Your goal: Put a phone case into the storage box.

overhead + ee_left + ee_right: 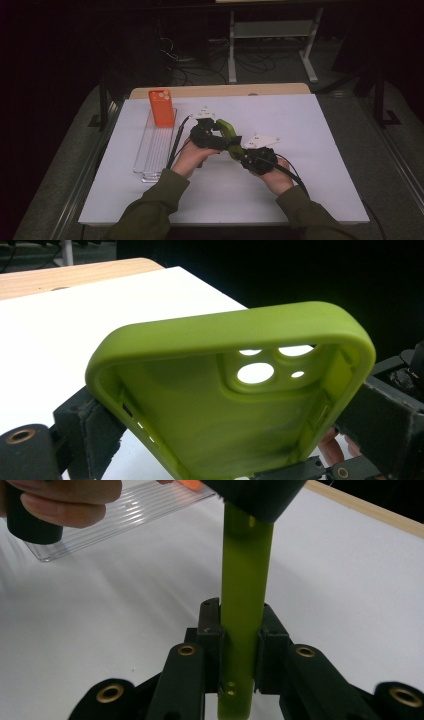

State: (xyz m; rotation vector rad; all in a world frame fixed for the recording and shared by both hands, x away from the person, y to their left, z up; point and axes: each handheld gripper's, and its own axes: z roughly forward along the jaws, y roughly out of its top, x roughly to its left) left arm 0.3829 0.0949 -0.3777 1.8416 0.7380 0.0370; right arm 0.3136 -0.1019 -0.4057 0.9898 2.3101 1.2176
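Observation:
A lime-green phone case (pixel 227 134) is held above the middle of the white table between both grippers. My left gripper (pixel 204 134) is shut on it, its jaws pressing the two long sides; the case's hollow inside and camera cut-outs (pixel 256 372) face this camera. My right gripper (pixel 256 157) is shut on the case's lower end. In the right gripper view the case (pixel 245 580) appears edge-on and upright, pinched between the two black jaws of the right gripper (pixel 241 632). The left gripper (pixel 255 495) grips its upper part.
An orange phone case (pixel 161 107) stands upright at the far end of a clear ribbed tray (pixel 152 150) on the table's left side. The white table top (pixel 300 190) spreads to the right and front. A wooden edge (pixel 220 91) runs along the back.

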